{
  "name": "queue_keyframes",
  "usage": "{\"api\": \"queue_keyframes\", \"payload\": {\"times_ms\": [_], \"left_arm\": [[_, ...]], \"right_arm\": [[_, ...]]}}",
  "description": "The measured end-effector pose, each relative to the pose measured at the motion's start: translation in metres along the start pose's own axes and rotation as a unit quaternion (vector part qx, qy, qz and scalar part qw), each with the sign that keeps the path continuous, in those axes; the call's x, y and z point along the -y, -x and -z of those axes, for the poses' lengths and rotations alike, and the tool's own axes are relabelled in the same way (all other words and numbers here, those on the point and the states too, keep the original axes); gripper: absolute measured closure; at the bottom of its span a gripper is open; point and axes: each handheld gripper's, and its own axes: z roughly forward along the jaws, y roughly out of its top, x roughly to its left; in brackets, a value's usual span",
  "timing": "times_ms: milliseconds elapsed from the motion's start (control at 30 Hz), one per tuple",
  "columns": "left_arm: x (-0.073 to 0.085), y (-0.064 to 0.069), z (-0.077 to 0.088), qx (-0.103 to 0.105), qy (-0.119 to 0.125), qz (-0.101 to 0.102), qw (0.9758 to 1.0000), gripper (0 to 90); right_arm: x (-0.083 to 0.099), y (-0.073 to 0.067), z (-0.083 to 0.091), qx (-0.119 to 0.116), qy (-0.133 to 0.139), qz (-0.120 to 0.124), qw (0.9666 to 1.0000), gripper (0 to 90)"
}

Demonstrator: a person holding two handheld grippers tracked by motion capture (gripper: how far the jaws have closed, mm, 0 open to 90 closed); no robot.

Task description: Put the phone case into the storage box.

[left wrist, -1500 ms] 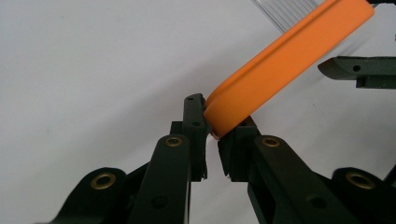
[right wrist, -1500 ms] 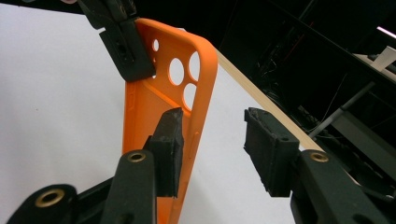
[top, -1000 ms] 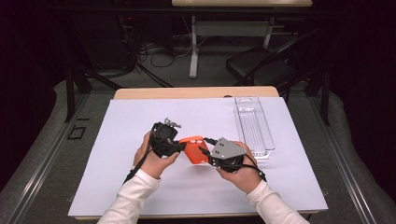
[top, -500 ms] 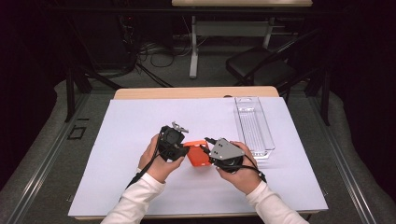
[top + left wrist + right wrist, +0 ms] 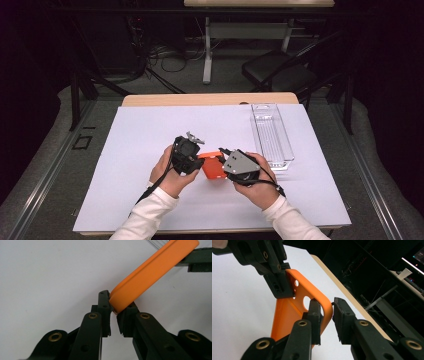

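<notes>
Orange phone case held up off the white sheet between both tools, mid-table, in front of the person. Left gripper clamped on one corner of the case – jaws pinch its rim, seen close in the left gripper view. Right gripper straddles the opposite rim near the camera cutout; one jaw sits inside the case, the other just outside with a small gap showing, so jaws slightly apart – not clearly gripping. Clear plastic tray lies on the sheet, just beside the right hand.
</notes>
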Motion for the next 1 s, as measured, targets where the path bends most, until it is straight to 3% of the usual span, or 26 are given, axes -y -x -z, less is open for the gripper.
{"api": "queue_keyframes", "payload": {"times_ms": [633, 1000], "left_arm": [[-0.0002, 0.0023, 0.0024, -0.001, 0.004, -0.001, 1.0000, 81.5], [-0.0003, 0.0021, 0.0026, 0.009, 0.009, -0.001, 0.9999, 81.0]], "right_arm": [[-0.0054, -0.0040, 0.0028, 0.020, -0.013, 0.027, 0.9993, 80.4], [-0.0052, -0.0040, 0.0054, 0.022, -0.011, 0.021, 0.9995, 80.8]]}}
